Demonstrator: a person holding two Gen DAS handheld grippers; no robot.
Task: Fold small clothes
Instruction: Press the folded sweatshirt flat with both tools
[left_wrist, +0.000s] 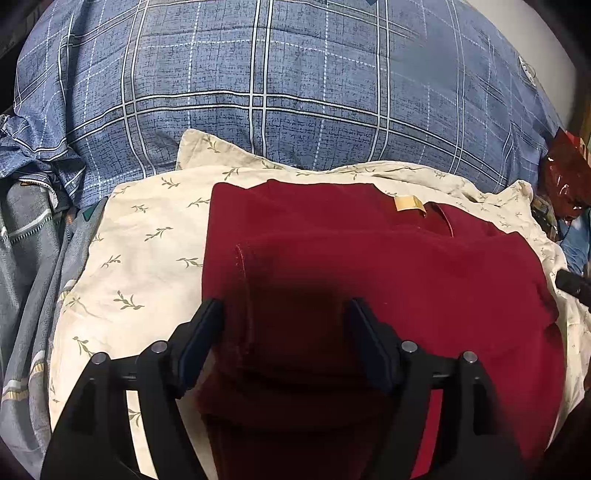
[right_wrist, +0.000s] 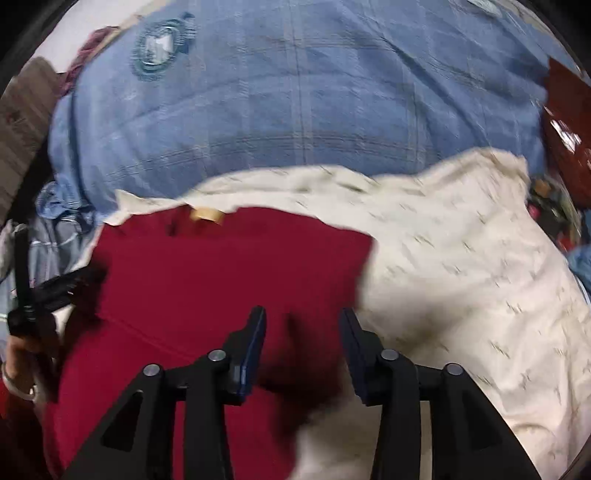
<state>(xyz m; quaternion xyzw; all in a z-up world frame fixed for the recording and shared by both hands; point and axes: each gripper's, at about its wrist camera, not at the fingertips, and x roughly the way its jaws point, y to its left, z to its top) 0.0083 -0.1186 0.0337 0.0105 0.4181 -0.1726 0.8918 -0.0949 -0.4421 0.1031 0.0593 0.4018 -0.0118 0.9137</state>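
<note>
A dark red garment (left_wrist: 369, 266) with a tan neck label (left_wrist: 408, 204) lies partly folded on a cream leaf-print cloth (left_wrist: 147, 240). My left gripper (left_wrist: 286, 306) is open just above the garment's left folded edge, with nothing between its fingers. In the right wrist view the red garment (right_wrist: 221, 277) fills the lower left, blurred by motion. My right gripper (right_wrist: 303, 317) is open over the garment's right edge, empty. The left gripper (right_wrist: 55, 288) also shows at the far left of the right wrist view.
A blue plaid quilt (left_wrist: 295, 85) bulges behind the cream cloth. Grey striped bedding (left_wrist: 26, 258) lies at the left. A shiny red bag (left_wrist: 565, 177) and clutter sit at the right edge.
</note>
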